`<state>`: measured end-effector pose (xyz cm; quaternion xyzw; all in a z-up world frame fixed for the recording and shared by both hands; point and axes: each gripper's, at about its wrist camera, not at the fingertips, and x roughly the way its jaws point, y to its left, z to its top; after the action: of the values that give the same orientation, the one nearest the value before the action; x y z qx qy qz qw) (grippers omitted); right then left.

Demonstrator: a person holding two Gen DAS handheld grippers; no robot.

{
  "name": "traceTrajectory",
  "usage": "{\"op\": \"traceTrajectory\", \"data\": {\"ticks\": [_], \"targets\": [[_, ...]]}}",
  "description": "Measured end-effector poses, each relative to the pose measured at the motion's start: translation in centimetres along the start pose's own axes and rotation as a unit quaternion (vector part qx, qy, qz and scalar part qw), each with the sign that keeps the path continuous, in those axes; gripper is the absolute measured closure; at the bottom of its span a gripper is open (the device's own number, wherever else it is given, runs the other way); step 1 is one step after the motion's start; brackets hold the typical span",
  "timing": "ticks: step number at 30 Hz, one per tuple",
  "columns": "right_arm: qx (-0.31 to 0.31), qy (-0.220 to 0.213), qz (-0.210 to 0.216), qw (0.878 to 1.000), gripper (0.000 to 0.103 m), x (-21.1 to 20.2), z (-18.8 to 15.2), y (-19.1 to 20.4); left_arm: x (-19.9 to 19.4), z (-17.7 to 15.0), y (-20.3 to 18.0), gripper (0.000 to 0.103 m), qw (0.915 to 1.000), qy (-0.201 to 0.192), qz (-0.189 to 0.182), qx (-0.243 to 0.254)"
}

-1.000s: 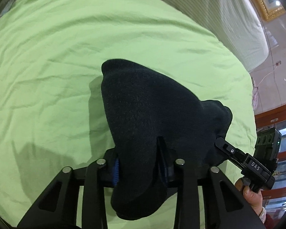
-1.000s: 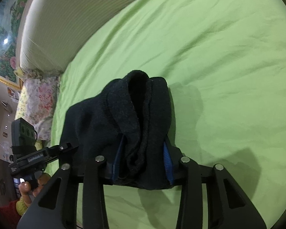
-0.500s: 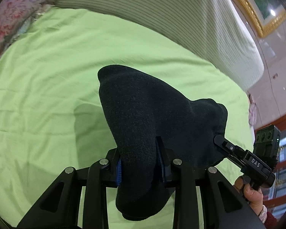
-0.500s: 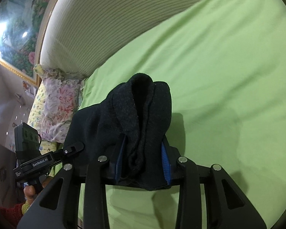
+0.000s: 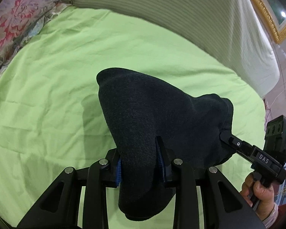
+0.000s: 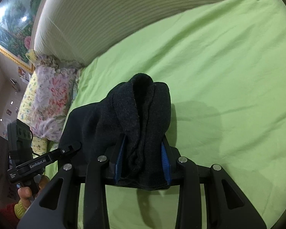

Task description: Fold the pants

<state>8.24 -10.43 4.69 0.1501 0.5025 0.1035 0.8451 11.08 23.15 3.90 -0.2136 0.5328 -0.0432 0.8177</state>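
The black knit pants (image 5: 154, 122) hang bunched between both grippers above the green bedsheet (image 5: 47, 95). My left gripper (image 5: 140, 164) is shut on one end of the pants, the cloth draped over its blue pads. My right gripper (image 6: 142, 162) is shut on the other end of the pants (image 6: 143, 114), folded thick between its pads. The right gripper shows in the left wrist view (image 5: 225, 135) at the right, biting the cloth. The left gripper shows in the right wrist view (image 6: 74, 147) at the left. The pants cast a shadow on the sheet below.
A striped white headboard cushion (image 5: 171, 9) runs along the far side of the bed. A floral pillow (image 5: 13, 19) lies at the bed's corner, also in the right wrist view (image 6: 49, 103). A gold-framed painting (image 6: 11, 22) hangs on the wall.
Both grippers have lifted and tilted towards the headboard with the pants still held. The headboard cushion and floral pillow have come further into view.
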Motion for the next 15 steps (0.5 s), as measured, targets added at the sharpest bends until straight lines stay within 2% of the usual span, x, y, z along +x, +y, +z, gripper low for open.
{"op": "traceTrajectory", "data": {"ticks": [3, 7, 9, 15], "targets": [[-0.001, 0.007, -0.005, 1.000, 0.064, 0.3, -0.2, -0.5, 0.6, -0.5, 0.5, 0.069, 1.0000, 0.003, 0.000, -0.001], [-0.002, 0.016, -0.011, 1.000, 0.060, 0.6, -0.1, -1.1, 1.2, -1.0, 1.3, 0.059, 1.0000, 0.008, 0.005, 0.000], [-0.005, 0.019, -0.014, 1.000, 0.055, 0.7, -0.1, -1.3, 1.1, -1.1, 1.4, 0.056, 1.0000, 0.005, 0.005, 0.001], [-0.024, 0.019, -0.034, 0.999, 0.052, 0.6, 0.1, -0.9, 0.1, -1.8, 1.2, 0.046, 0.9997, -0.001, 0.023, 0.011]]}}
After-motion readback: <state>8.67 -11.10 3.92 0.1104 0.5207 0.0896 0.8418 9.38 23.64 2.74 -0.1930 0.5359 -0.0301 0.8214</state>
